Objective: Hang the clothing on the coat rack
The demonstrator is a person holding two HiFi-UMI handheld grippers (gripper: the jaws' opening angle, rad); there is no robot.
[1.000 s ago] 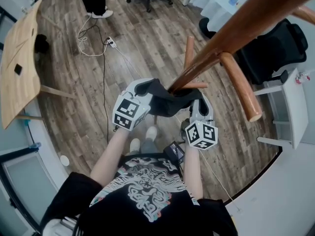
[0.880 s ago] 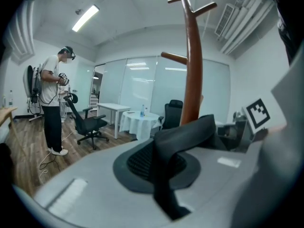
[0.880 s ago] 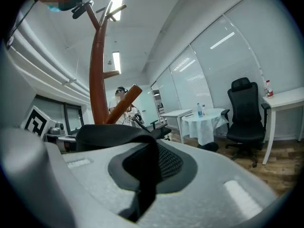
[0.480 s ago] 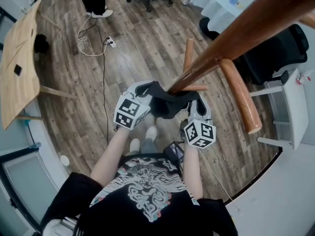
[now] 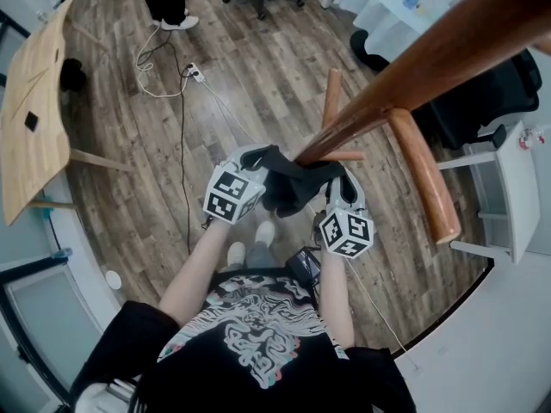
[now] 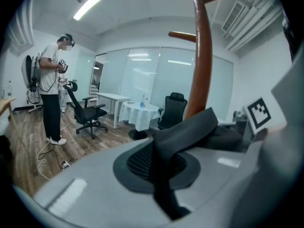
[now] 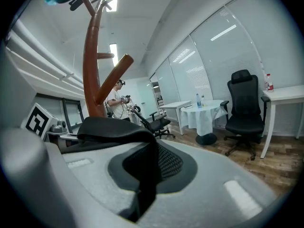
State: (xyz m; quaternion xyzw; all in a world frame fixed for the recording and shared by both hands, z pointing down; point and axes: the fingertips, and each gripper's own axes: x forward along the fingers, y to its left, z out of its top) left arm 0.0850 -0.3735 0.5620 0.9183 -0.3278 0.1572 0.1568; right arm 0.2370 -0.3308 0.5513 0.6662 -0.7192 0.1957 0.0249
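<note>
A dark grey piece of clothing (image 5: 289,181) is stretched between my two grippers, right against the brown wooden coat rack pole (image 5: 405,76). My left gripper (image 5: 252,160) is shut on the cloth's left end, where a fold of it (image 6: 183,129) is pinched between the jaws. My right gripper (image 5: 343,184) is shut on the right end of the cloth (image 7: 124,129). The pole (image 6: 201,61) rises just behind the cloth, with pegs (image 5: 424,170) slanting off it. In the right gripper view the pole (image 7: 91,56) stands at the left.
A wooden table (image 5: 34,110) stands at the left and a cable with a power strip (image 5: 182,76) lies on the floor. A black office chair (image 5: 469,93) and a white table (image 5: 516,188) are at the right. A person (image 6: 52,89) stands farther off.
Both grippers have drawn slightly closer together and the cloth is bunched more tightly against the pole. Both grips are unchanged.
</note>
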